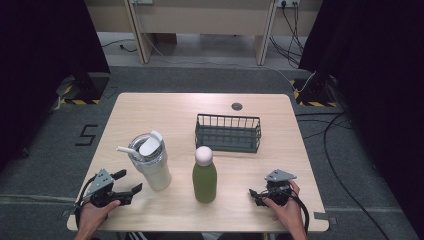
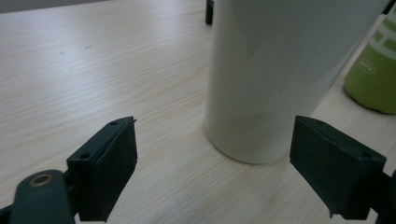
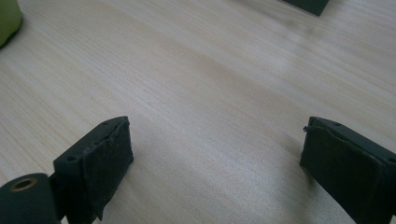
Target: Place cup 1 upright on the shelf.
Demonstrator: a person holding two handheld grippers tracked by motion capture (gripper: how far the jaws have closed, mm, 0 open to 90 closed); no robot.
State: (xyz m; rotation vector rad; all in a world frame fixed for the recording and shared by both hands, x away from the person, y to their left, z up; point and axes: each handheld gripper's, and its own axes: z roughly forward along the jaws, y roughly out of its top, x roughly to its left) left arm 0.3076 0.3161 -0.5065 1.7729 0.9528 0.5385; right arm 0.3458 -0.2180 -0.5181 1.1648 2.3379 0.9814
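Note:
A white tumbler [image 1: 151, 165] with a lid and a straw stands at the table's front left. In the left gripper view its wall [image 2: 271, 79] rises just beyond the jaws. My left gripper [image 1: 127, 181] [image 2: 224, 172] is open, low over the table, a little to the left of the tumbler and not touching it. A green bottle [image 1: 204, 179] with a pale round cap stands upright in the front middle; its base [image 2: 373, 74] shows past the tumbler. My right gripper [image 1: 255, 195] [image 3: 215, 172] is open over bare wood, right of the bottle [image 3: 7, 18], with nothing between its jaws.
A dark wire basket [image 1: 228, 132] stands behind the bottle at the table's middle right; a corner of the basket [image 3: 308, 4] shows far off. The light wooden table [image 1: 150, 107] has a small round grommet [image 1: 237, 106] near its back edge. Cables lie on the floor to the right.

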